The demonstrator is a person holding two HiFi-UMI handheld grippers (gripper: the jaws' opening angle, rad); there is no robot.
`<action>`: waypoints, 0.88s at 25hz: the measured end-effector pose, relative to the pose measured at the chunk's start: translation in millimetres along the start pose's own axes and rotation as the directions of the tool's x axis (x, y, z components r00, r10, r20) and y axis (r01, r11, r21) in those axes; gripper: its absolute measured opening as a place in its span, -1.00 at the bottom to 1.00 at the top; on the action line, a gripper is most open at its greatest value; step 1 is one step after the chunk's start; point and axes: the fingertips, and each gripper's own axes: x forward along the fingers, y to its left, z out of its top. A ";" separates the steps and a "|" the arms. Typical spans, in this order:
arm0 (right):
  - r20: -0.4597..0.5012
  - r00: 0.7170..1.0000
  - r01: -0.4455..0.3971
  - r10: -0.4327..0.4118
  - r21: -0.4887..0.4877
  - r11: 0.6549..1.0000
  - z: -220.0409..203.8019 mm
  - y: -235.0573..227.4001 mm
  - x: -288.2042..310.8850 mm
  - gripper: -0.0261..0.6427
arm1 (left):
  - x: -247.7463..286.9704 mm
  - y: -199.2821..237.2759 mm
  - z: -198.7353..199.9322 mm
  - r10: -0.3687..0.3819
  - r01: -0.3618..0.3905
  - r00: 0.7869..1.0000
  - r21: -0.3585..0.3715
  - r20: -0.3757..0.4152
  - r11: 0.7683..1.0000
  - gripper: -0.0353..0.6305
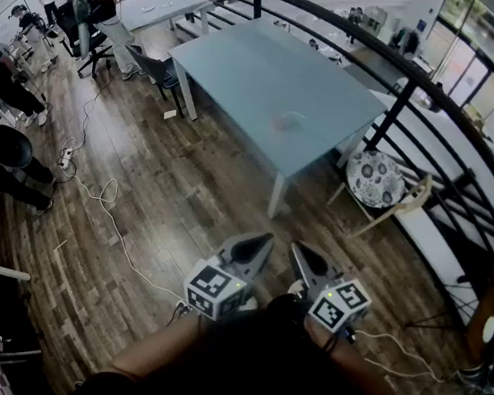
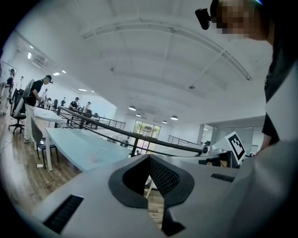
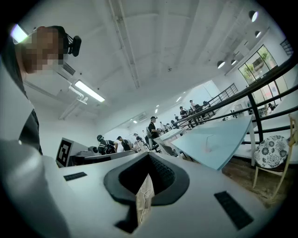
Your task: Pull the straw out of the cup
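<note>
A clear cup with a thin straw stands near the middle of a pale blue table, far ahead of both grippers. The same cup shows small and faint in the left gripper view and in the right gripper view. My left gripper and right gripper are held side by side close to the body, over the wooden floor. In their own views the left gripper and the right gripper have their jaw tips meeting, with nothing between them.
A black railing curves behind and to the right of the table. A chair with a patterned cushion stands at the table's right corner. White cables trail over the floor. Seated people and a second table are at the left.
</note>
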 end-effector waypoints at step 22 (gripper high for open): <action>-0.017 0.999 -0.032 0.033 0.036 0.999 5.3 -15.5 15.5 -0.89 | 14.6 14.9 -0.8 0.034 -0.034 0.999 -0.027 -0.004 0.999 -0.86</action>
